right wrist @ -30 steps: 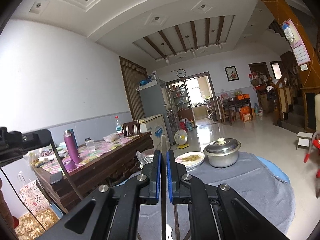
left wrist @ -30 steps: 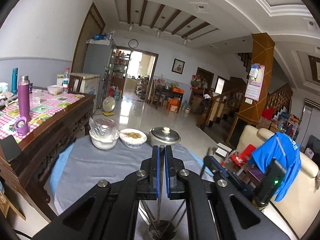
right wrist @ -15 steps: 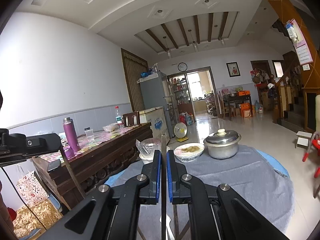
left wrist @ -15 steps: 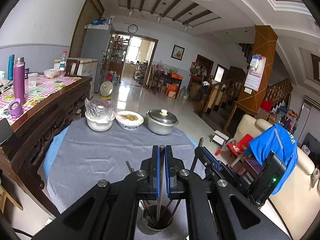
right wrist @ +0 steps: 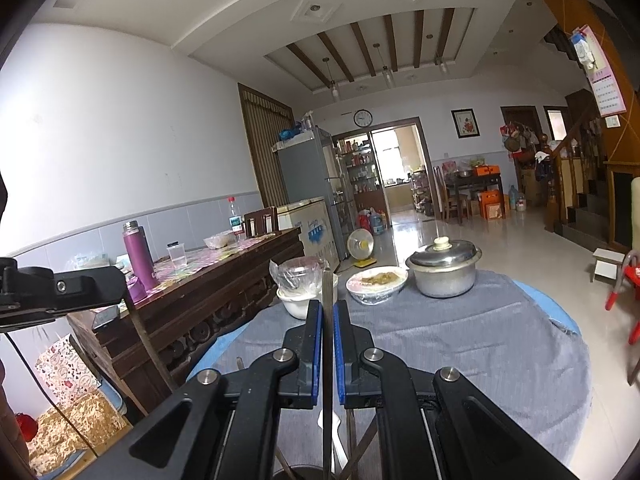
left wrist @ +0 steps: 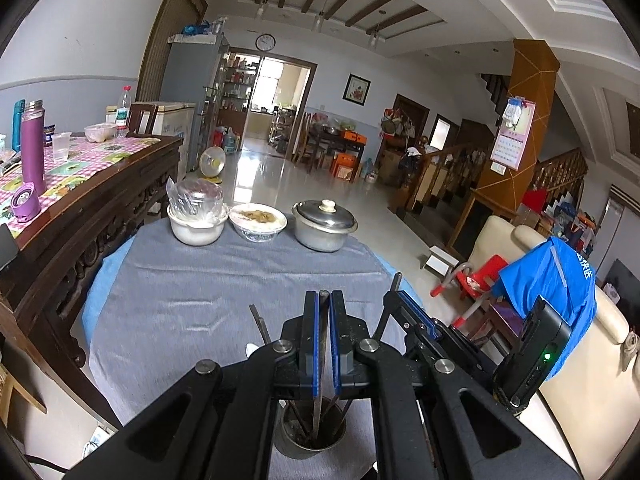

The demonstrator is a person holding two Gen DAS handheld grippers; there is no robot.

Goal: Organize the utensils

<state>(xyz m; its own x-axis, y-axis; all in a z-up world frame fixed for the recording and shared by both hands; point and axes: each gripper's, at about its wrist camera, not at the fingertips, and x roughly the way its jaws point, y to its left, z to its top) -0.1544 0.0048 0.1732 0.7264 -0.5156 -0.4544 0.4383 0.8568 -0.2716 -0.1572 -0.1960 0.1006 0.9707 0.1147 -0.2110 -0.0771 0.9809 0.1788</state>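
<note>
Left gripper [left wrist: 324,344] clamping upright utensil [left wrist: 319,412] — tip sitting inside cup [left wrist: 310,438] directly below. Right gripper [right wrist: 327,350] pinching second upright utensil [right wrist: 327,288] — beside left, over same cup.

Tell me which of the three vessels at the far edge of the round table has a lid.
The metal pot, rightmost of the three, with a knobbed lid. The middle bowl is open with food showing; the left bowl has only plastic wrap.
</note>
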